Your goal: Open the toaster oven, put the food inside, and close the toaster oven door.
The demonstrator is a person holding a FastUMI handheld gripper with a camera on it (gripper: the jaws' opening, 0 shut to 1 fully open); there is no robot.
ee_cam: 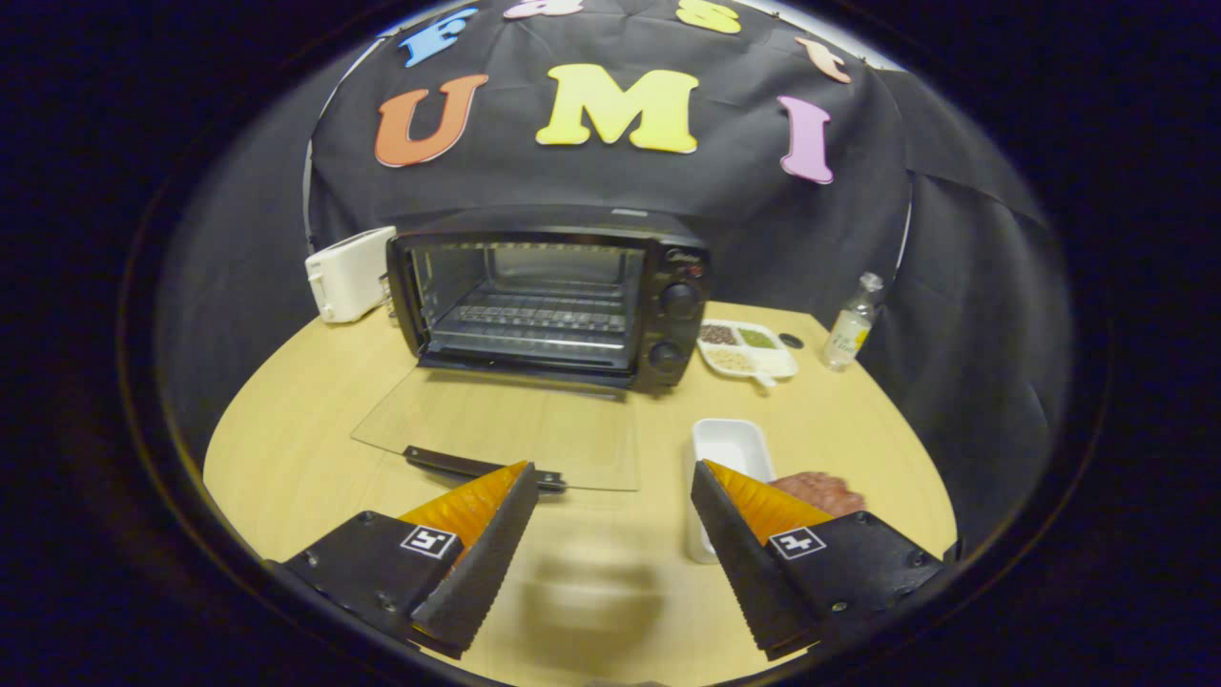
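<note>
The black toaster oven (658, 286) stands at the back of the wooden table (286, 448), and its glass door (496, 429) lies folded down flat toward me, showing the wire rack inside. The door's dark handle (477, 466) is just ahead of my left finger. My gripper (610, 472) hovers above the table in front of the oven, open, with nothing between its fingers. A white rectangular dish (730, 448) sits right beside my right finger, and a piece of reddish meat (820, 491) lies partly behind that finger.
A white toaster (348, 274) stands left of the oven. Right of the oven are a white divided plate (746, 349) with grains, a small dark cap (791, 340) and a clear bottle (852, 324). The table edge curves round near both fingers.
</note>
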